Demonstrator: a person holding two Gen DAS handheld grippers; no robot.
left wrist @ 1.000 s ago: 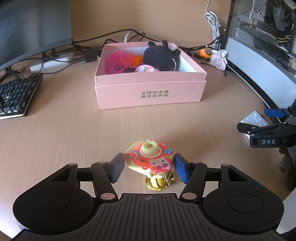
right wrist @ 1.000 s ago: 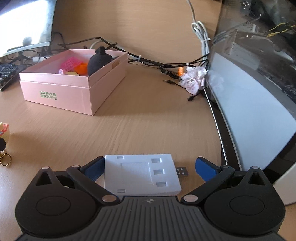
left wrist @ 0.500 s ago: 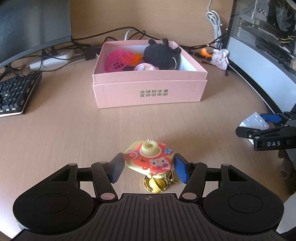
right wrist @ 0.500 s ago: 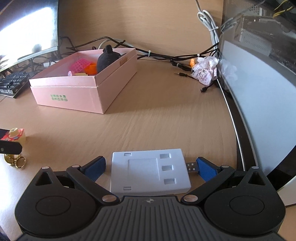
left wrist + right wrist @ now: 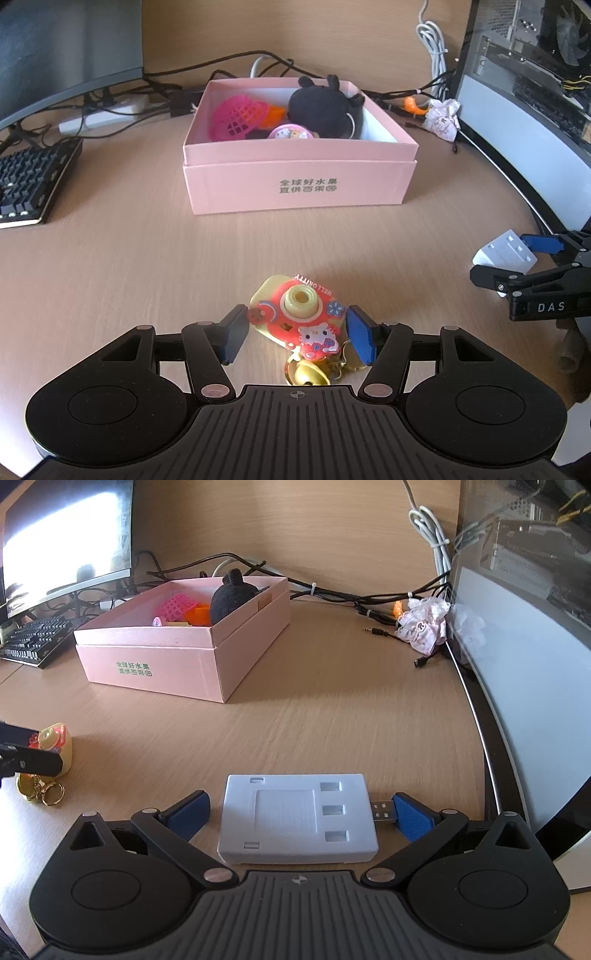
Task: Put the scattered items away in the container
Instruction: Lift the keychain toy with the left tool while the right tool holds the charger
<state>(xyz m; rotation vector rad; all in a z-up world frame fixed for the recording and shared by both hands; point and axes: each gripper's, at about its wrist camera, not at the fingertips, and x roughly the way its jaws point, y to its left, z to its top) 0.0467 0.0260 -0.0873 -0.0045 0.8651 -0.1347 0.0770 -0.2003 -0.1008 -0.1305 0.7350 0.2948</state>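
Left wrist view: my left gripper [image 5: 297, 334] sits low centre of the frame, blue pads closed in on either side of the toy camera [image 5: 297, 319] — yellow body, red face, gold bell and rings hanging below it. Both pads look to be touching its sides; the toy appears raised off the desk [image 5: 110, 258].

The pink box [image 5: 299, 184] stands upper centre of the frame, open, well apart from the toy. Inside it: a black plush [image 5: 325, 110], a pink mesh piece [image 5: 238, 116], something orange behind that.

Right wrist view: my right gripper [image 5: 299, 812] is at lower centre, jaws fairly wide, straddling the white adapter [image 5: 297, 821]. Right pad [image 5: 412, 816] meets the metal USB plug at the adapter's end; left pad stands just clear of the casing — a firm hold I cannot confirm.

Keyboard [image 5: 26, 184] at the left edge, cables [image 5: 332, 594] along the back.
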